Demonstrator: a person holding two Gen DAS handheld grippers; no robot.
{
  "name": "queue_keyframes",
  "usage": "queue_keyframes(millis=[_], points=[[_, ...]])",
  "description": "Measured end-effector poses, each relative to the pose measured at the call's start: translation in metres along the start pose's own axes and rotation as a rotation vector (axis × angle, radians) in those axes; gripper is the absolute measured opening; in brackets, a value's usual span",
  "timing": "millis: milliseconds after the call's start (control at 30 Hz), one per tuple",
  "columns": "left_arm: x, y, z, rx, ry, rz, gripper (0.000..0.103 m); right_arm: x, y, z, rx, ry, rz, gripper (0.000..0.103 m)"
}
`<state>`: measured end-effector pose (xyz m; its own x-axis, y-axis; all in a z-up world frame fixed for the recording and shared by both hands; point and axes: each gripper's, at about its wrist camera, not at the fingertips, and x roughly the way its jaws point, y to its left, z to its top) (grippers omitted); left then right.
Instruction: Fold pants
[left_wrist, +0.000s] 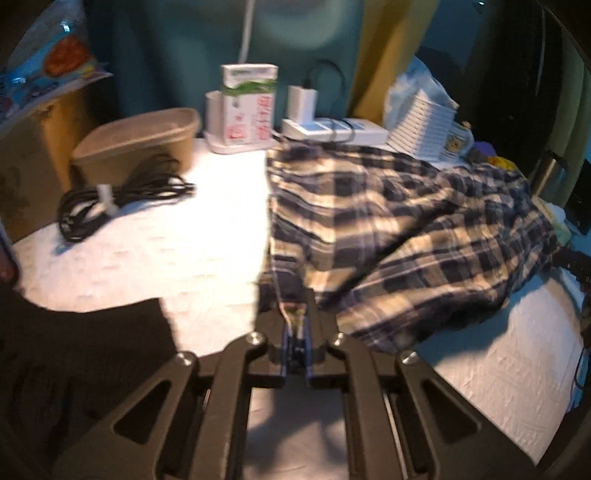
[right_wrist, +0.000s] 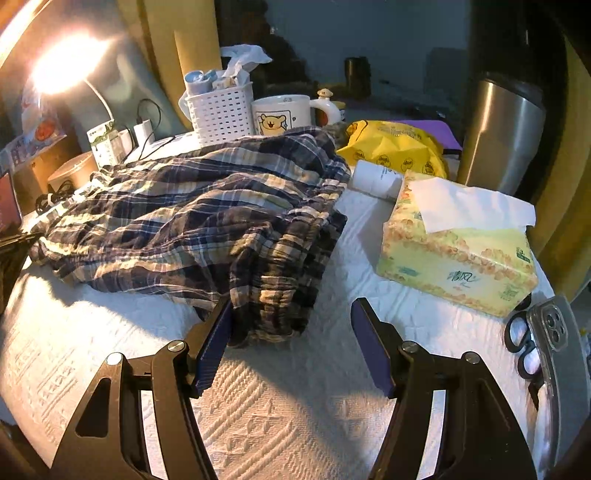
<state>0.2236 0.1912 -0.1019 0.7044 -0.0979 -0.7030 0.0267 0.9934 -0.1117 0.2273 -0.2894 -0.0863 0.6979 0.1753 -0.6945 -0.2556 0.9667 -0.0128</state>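
The plaid pants (left_wrist: 388, 221) lie crumpled on the white textured table cover (left_wrist: 147, 258), blue, dark and cream checks. My left gripper (left_wrist: 295, 295) is at their near left corner, jaws closed together with a strip of the plaid fabric pinched between them. From the right wrist view the pants (right_wrist: 192, 206) spread across the left and middle, with the gathered waistband hanging toward me. My right gripper (right_wrist: 291, 306) stands open at that bunched end; the fabric touches its left finger (right_wrist: 214, 339) and fills part of the gap, while the right finger (right_wrist: 373, 347) is apart from it.
A tissue pack (right_wrist: 458, 258), roll (right_wrist: 375, 181), scissors (right_wrist: 521, 343), phone (right_wrist: 554, 332) and steel flask (right_wrist: 502, 140) crowd the right. Behind the pants are a white basket (right_wrist: 221, 114), mug (right_wrist: 280, 114) and yellow bag (right_wrist: 395, 144). A cable coil (left_wrist: 122, 199), brown tub (left_wrist: 136, 144) and power strip (left_wrist: 332, 129) sit at the left.
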Motion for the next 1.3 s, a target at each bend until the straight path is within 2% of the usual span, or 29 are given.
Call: queue_keyframes(millis=[100, 200, 367, 467, 533, 633, 667, 700, 733, 767, 867, 900, 1000, 1067, 1100, 1200, 1233, 1267, 1300], points=[[0.0, 0.012, 0.0, -0.045, 0.037, -0.02, 0.008, 0.001, 0.002, 0.001, -0.007, 0.006, -0.008, 0.069], [-0.014, 0.017, 0.012, -0.022, 0.026, -0.007, 0.011, -0.011, 0.002, 0.0, -0.014, -0.058, -0.013, 0.069], [-0.038, 0.023, 0.055, 0.021, -0.076, 0.097, 0.014, -0.023, 0.016, 0.022, -0.079, -0.124, -0.004, 0.069], [-0.045, 0.023, 0.084, 0.009, -0.161, 0.081, 0.016, -0.023, 0.036, 0.054, -0.143, -0.166, 0.034, 0.069], [-0.037, 0.012, 0.101, 0.009, -0.199, 0.023, 0.019, -0.02, 0.055, 0.076, -0.18, -0.192, 0.082, 0.069], [0.011, -0.021, 0.118, 0.115, -0.065, -0.089, 0.019, -0.001, 0.091, 0.109, -0.247, -0.201, 0.159, 0.066], [0.03, -0.035, 0.12, 0.175, -0.015, -0.106, 0.019, 0.007, 0.102, 0.118, -0.263, -0.198, 0.173, 0.051], [0.047, -0.048, 0.12, 0.232, 0.034, -0.116, 0.019, 0.018, 0.113, 0.125, -0.28, -0.181, 0.191, 0.042], [0.066, -0.059, 0.119, 0.288, 0.085, -0.121, 0.019, 0.033, 0.125, 0.132, -0.298, -0.145, 0.203, 0.029], [0.083, -0.069, 0.118, 0.334, 0.122, -0.107, 0.019, 0.047, 0.134, 0.137, -0.31, -0.11, 0.21, 0.024], [0.119, -0.081, 0.114, 0.421, 0.198, -0.062, 0.019, 0.094, 0.156, 0.148, -0.34, 0.015, 0.237, 0.02], [0.131, -0.082, 0.114, 0.438, 0.231, -0.068, 0.019, 0.106, 0.162, 0.151, -0.356, 0.049, 0.235, 0.02], [0.141, -0.074, 0.126, 0.433, 0.211, -0.095, 0.019, 0.128, 0.176, 0.161, -0.439, 0.092, 0.195, 0.02], [0.151, -0.064, 0.134, 0.414, 0.183, -0.01, 0.019, 0.139, 0.188, 0.169, -0.516, 0.109, 0.159, 0.02], [0.155, -0.056, 0.137, 0.389, 0.145, 0.006, 0.02, 0.147, 0.195, 0.173, -0.562, 0.134, 0.149, 0.02], [0.16, -0.033, 0.142, 0.294, 0.109, -0.059, 0.021, 0.164, 0.208, 0.181, -0.646, 0.186, 0.144, 0.021], [0.16, -0.03, 0.142, 0.289, 0.104, -0.042, 0.021, 0.166, 0.211, 0.183, -0.664, 0.19, 0.148, 0.029], [0.16, -0.027, 0.142, 0.278, 0.096, -0.027, 0.021, 0.169, 0.214, 0.185, -0.68, 0.191, 0.154, 0.045], [0.159, -0.023, 0.142, 0.269, 0.092, -0.028, 0.021, 0.173, 0.219, 0.188, -0.698, 0.19, 0.154, 0.051]])
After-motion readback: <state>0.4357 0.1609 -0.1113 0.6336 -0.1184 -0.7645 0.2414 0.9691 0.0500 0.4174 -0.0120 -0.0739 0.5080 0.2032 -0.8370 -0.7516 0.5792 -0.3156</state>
